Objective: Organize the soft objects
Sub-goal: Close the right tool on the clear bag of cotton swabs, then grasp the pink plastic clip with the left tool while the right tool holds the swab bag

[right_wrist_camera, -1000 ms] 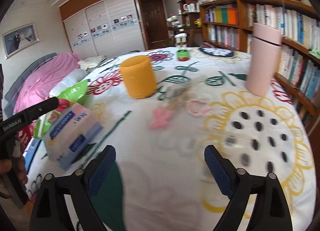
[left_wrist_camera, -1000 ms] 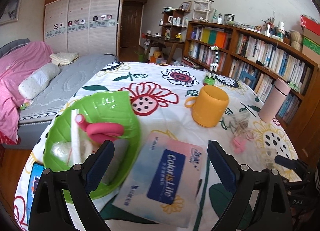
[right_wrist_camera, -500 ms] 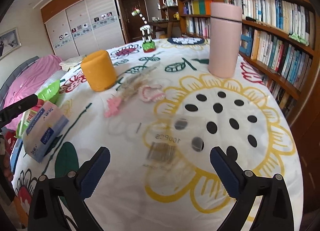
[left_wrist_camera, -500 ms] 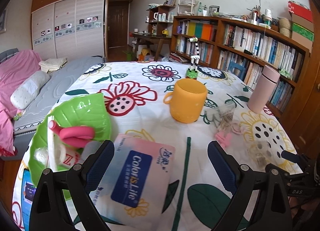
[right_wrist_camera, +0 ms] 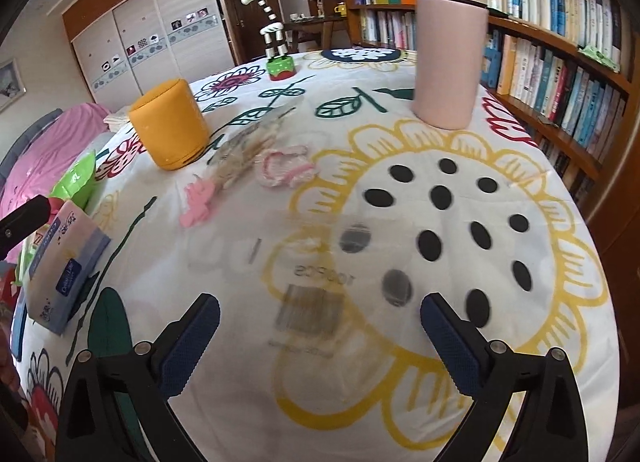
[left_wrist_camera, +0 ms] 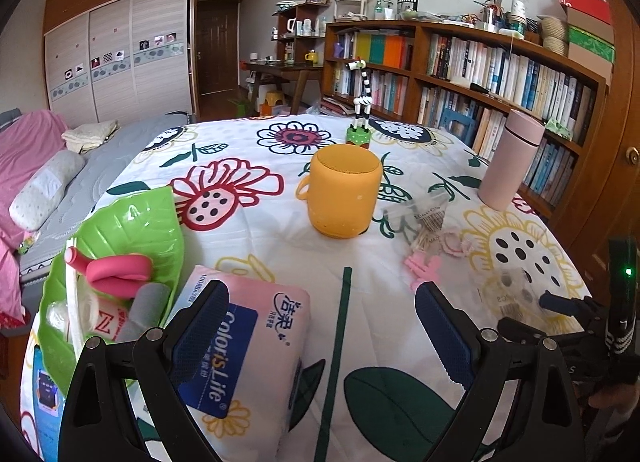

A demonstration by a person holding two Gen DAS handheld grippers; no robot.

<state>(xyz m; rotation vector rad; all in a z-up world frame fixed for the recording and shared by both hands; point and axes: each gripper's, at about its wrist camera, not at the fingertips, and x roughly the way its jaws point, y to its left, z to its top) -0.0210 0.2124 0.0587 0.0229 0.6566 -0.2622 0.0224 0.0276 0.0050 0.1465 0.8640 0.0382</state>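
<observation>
My left gripper [left_wrist_camera: 320, 326] is open above the table, its left finger over a pink and blue tissue pack [left_wrist_camera: 240, 362]. Left of the pack sits a green leaf-shaped bowl [left_wrist_camera: 132, 218] holding a pink soft roll [left_wrist_camera: 116, 268] and a grey roll [left_wrist_camera: 146, 302]. My right gripper [right_wrist_camera: 320, 326] is open too, low over a flat clear bag [right_wrist_camera: 320, 282] with a barcode that lies just ahead of its fingers. Beyond it lie a pink scrunchie [right_wrist_camera: 284, 170], a pink bow [right_wrist_camera: 198, 206] and a clear bag of swabs [right_wrist_camera: 248, 146]. The tissue pack [right_wrist_camera: 64, 266] shows at the left.
An orange cup [left_wrist_camera: 344, 190] stands mid-table, with a tall pink bottle [left_wrist_camera: 512, 162] to the right and a giraffe toy [left_wrist_camera: 360, 102] behind. The flowered cloth [right_wrist_camera: 440, 342] drops off at the table's right edge. Bookshelves [left_wrist_camera: 500, 70] run along the right; a bed [left_wrist_camera: 40, 166] is to the left.
The left gripper has swung right, away from the green bowl, so the cup is now centred. The right gripper has moved forward and right until the clear barcode bag lies just before its fingers.
</observation>
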